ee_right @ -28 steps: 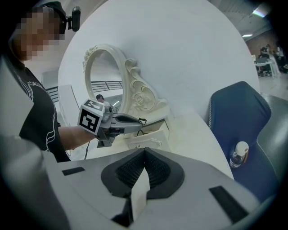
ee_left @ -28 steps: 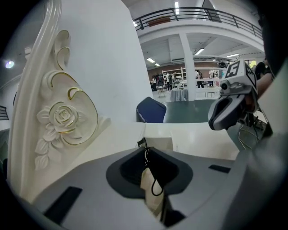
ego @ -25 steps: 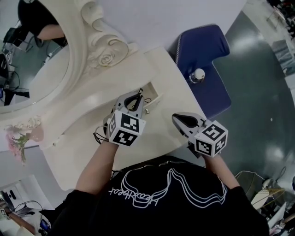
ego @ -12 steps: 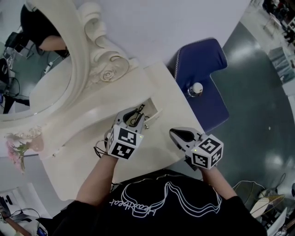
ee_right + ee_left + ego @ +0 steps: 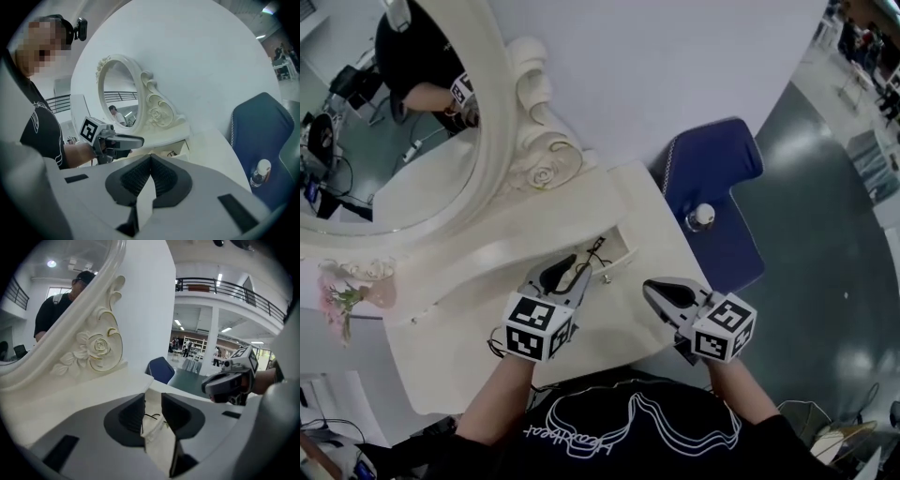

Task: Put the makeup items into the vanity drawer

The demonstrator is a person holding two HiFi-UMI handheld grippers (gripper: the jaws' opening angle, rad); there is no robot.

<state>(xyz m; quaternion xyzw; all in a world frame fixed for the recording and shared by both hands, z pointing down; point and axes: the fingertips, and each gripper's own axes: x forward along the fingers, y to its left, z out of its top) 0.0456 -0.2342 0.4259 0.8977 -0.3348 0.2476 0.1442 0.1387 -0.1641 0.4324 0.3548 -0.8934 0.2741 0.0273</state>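
The cream vanity (image 5: 628, 202) has a small drawer (image 5: 617, 246) standing open at its front. A thin dark item (image 5: 596, 251) lies inside it, also visible between the jaws as a dark item (image 5: 152, 416) in the left gripper view. My left gripper (image 5: 565, 272) hovers just before the drawer, its jaws opening, with nothing pressed between the pads. In the left gripper view the gap of the left gripper (image 5: 153, 401) frames the drawer (image 5: 158, 446). My right gripper (image 5: 659, 292) hangs over the table's front right part, shut and empty. The right gripper view shows the right gripper (image 5: 151, 159) with its pads meeting.
An oval mirror in a carved frame (image 5: 539, 155) rises behind the vanity. A blue chair (image 5: 717, 187) with a small bottle (image 5: 701, 217) on its seat stands to the right. Pink flowers (image 5: 342, 300) sit at the table's left end.
The left gripper has drawn back a little from the drawer toward me and its jaws have parted. The right gripper has stayed shut and nearly still. The head view has tilted up.
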